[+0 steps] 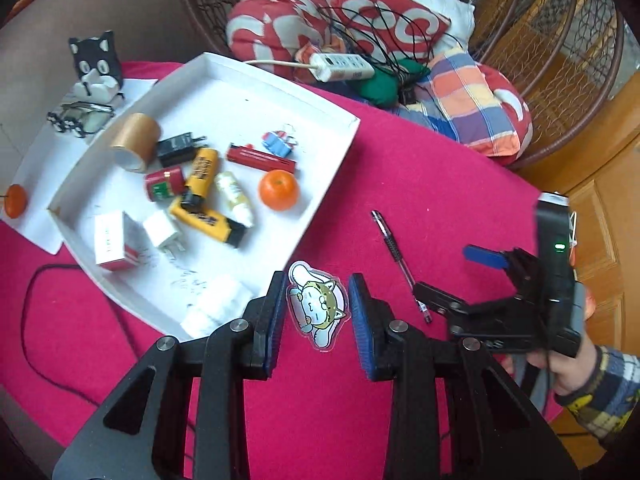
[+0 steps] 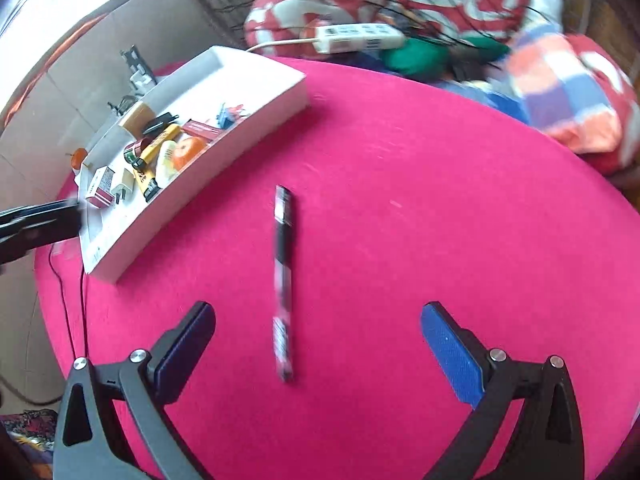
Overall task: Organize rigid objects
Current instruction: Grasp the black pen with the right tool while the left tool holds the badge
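Pink cloth (image 2: 400,240) — pen (image 2: 283,280) lies between open right tool (image 2: 318,340) fingers.

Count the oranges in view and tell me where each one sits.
2. One orange lies inside the white tray, near its right wall. The other sits outside, on white paper left of the tray. More may be hidden.

Red-white patterned cushions (image 1: 332,12) piled in wicker chair (image 1: 560,40) behind table. White power strip (image 1: 344,67) on top of them, black cables (image 1: 384,36) tangled over it. Plaid cloth (image 1: 472,96) beside, green bundle (image 1: 380,84) under strip. Black cord (image 1: 28,320) trails over pink tablecloth (image 1: 420,184).
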The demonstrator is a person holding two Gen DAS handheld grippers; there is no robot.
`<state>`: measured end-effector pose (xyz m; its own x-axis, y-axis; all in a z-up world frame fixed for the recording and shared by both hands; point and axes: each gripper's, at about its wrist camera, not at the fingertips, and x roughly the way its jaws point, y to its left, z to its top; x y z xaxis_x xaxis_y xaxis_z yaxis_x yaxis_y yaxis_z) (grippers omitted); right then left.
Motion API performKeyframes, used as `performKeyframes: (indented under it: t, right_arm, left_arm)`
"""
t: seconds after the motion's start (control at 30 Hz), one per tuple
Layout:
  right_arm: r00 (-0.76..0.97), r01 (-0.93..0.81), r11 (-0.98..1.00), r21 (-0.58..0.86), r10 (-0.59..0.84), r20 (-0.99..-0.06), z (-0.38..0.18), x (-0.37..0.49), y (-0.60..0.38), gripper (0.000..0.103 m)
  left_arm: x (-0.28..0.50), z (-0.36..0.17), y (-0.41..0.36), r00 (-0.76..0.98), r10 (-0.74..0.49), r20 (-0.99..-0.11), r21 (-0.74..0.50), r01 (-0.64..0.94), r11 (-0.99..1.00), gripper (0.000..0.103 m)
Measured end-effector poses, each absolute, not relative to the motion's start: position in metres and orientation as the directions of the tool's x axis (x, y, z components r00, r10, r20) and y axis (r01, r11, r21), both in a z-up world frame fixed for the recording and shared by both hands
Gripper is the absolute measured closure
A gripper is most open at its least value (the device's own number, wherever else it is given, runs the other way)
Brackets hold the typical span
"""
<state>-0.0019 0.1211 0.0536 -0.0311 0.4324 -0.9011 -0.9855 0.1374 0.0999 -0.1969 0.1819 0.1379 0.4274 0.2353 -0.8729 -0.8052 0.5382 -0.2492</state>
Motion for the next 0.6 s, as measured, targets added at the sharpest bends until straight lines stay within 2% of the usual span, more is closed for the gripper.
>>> performKeyframes:
  t: [0.13, 0.17, 0.2, 0.23, 0.33, 0.4, 0.47, 0.6]
  right_arm:
    - [0.070, -0.991, 0.132, -0.024, 0.353, -0.933, 0.036, -0.022, 0.141, 0.001]
    - [0.082, -0.990, 0.136, -0.038, 0.338, -0.937, 0.031, -0.023, 0.143, 0.012]
    - [0.092, -0.989, 0.143, -0.048, 0.317, -0.944, 0.025, -0.023, 0.145, 0.036]
    - [0.105, -0.987, 0.149, -0.058, 0.327, -0.939, 0.025, -0.025, 0.144, 0.036]
    - [0.090, -0.990, 0.135, -0.047, 0.333, -0.939, 0.030, -0.029, 0.143, 0.062]
    - [0.071, -0.991, 0.130, -0.029, 0.330, -0.941, 0.032, -0.032, 0.142, 0.088]
    - [0.060, -0.991, 0.130, -0.018, 0.328, -0.943, 0.032, -0.037, 0.140, 0.096]
    - [-0.011, -0.983, 0.169, 0.076, 0.356, -0.935, 0.041, -0.041, 0.131, 0.097]
  left_arm:
    - [-0.217, 0.140, 0.190, 0.428, 0.239, -0.871, -0.254, -0.811, 0.526, 0.073]
    - [-0.222, 0.141, 0.193, 0.429, 0.239, -0.871, -0.256, -0.812, 0.524, 0.073]
    - [-0.225, 0.140, 0.195, 0.429, 0.239, -0.871, -0.257, -0.813, 0.522, 0.073]
    - [-0.229, 0.141, 0.198, 0.429, 0.239, -0.871, -0.258, -0.814, 0.520, 0.073]
    - [-0.236, 0.144, 0.204, 0.434, 0.242, -0.868, -0.259, -0.811, 0.525, 0.073]
    - [-0.238, 0.149, 0.207, 0.444, 0.245, -0.862, -0.260, -0.802, 0.538, 0.073]
    - [-0.239, 0.155, 0.209, 0.456, 0.254, -0.853, -0.257, -0.791, 0.556, 0.073]
    - [-0.239, 0.174, 0.211, 0.482, 0.285, -0.829, -0.242, -0.767, 0.595, 0.073]
